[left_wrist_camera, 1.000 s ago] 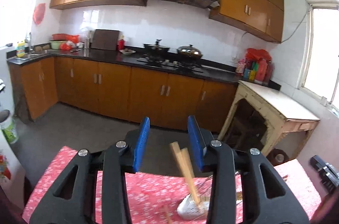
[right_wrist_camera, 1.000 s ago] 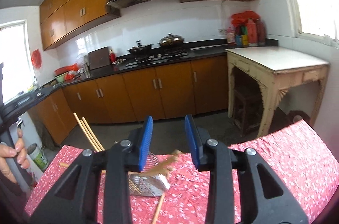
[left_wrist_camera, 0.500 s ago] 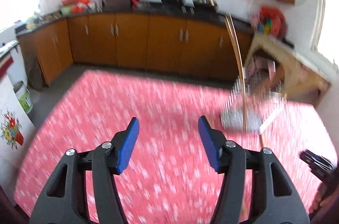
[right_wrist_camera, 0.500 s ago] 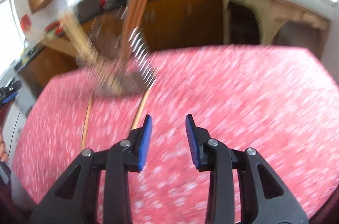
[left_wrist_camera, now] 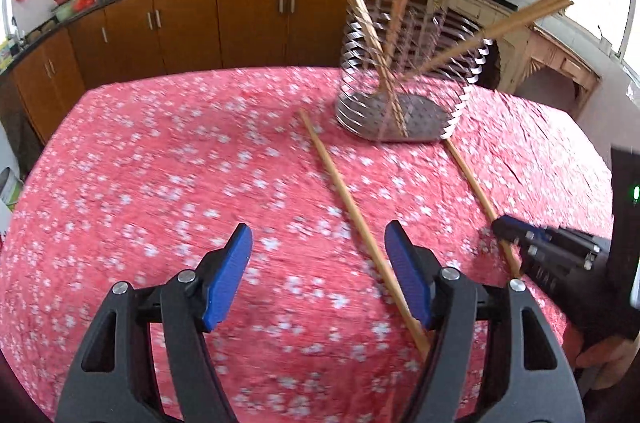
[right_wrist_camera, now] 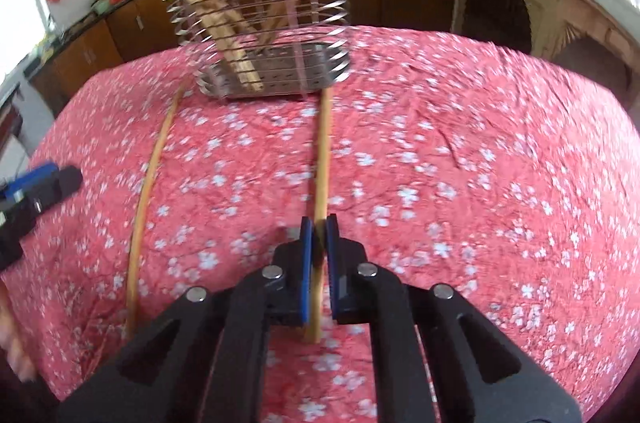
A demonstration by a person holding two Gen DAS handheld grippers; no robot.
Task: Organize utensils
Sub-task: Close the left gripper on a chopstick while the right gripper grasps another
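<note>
Clamping a loose chopstick [right_wrist_camera: 321, 183], your right hand-held gripper [right_wrist_camera: 319, 243] has its blue pads pressed together on the stick near its close end. That chopstick lies on the surface [right_wrist_camera: 460, 163], which is covered by a red cloth with white blossoms, and its far end reaches the foot of the wire holder [right_wrist_camera: 276, 71]. In the left wrist view the same right hand-held gripper [left_wrist_camera: 505, 226] shows at the right edge, low over the cloth and pinched on that stick [left_wrist_camera: 474, 183].

Your left hand-held gripper [left_wrist_camera: 318, 271] has its jaws apart and opening. Nothing is pressed between its pads. A second loose chopstick [left_wrist_camera: 344, 199] lies slanted on the cloth; its near part passes just inside the right blue pad [left_wrist_camera: 406, 279], and you cannot tell from the picture whether the pad touches it. In the right wrist view this second stick [right_wrist_camera: 146, 191] runs along the left side, well apart from the clamped one, with its far end near the holder's left corner.

The wire holder [left_wrist_camera: 400, 91] stands upright on the far part of the surface [left_wrist_camera: 160, 163]. Several chopsticks [left_wrist_camera: 352, 3] already lean in it at different angles, their tops fanned out above the rim.

A bit of your hand [left_wrist_camera: 608, 359] shows at the lower right of the left wrist view. Brown kitchen cabinets [left_wrist_camera: 240, 19] line the wall behind the surface.
</note>
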